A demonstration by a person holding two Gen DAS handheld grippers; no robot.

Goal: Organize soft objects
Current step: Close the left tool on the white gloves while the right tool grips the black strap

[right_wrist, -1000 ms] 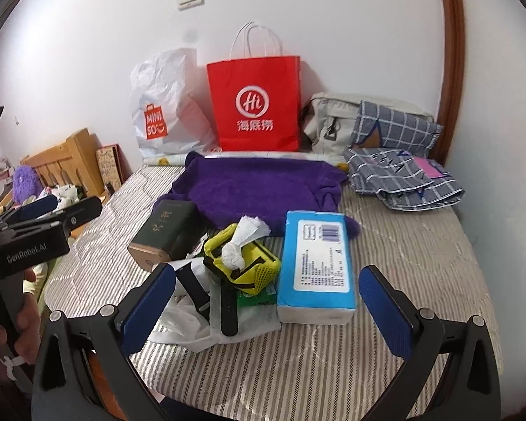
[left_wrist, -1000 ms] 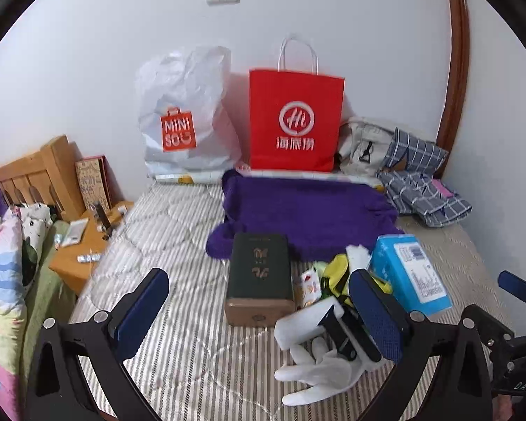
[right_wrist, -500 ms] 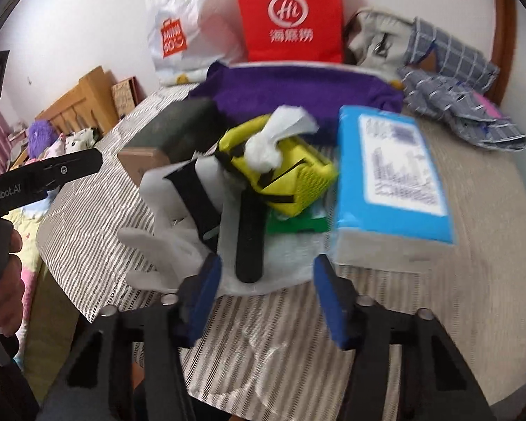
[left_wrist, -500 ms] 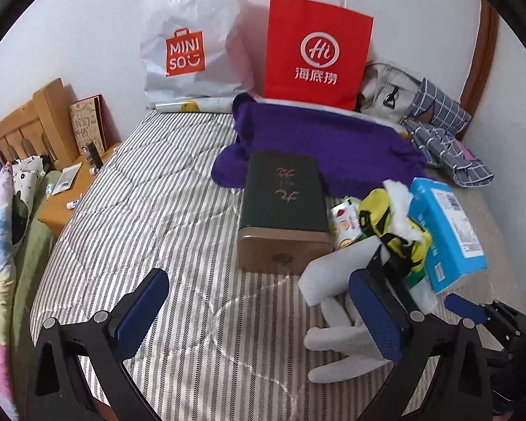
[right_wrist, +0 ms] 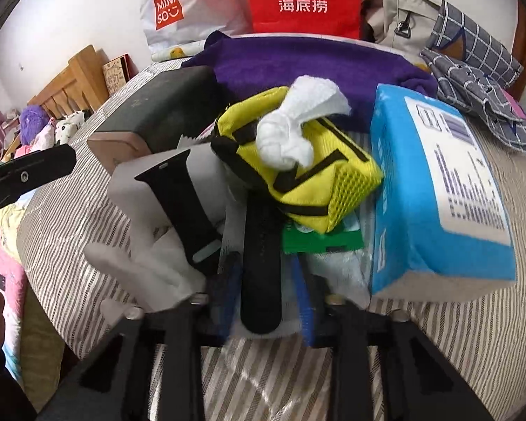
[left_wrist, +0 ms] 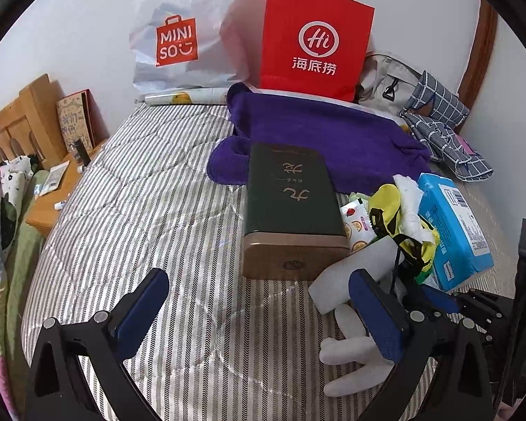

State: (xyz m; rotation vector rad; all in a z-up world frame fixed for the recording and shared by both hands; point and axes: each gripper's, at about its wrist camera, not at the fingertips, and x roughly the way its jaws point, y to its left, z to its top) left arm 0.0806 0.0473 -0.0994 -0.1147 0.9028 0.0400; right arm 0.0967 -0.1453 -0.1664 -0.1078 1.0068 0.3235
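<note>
Between the nearly closed right hand-held gripper (right_wrist: 267, 294) pads, a long matte-black strap (right_wrist: 263, 263), round-ended.

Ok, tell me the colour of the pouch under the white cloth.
Yellow pouch with black trim, clearest in the right wrist view.

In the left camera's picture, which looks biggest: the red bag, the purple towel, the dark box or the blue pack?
1. purple towel
2. red bag, close to the towel
3. dark box, nearer the camera, so flattered
4. blue pack

You had: white glove (right_wrist: 147, 266) flat on striped bedspread | yellow pouch (right_wrist: 298, 172) tilted atop pile | crumpled white cloth (right_wrist: 294, 129) on pouch
</note>
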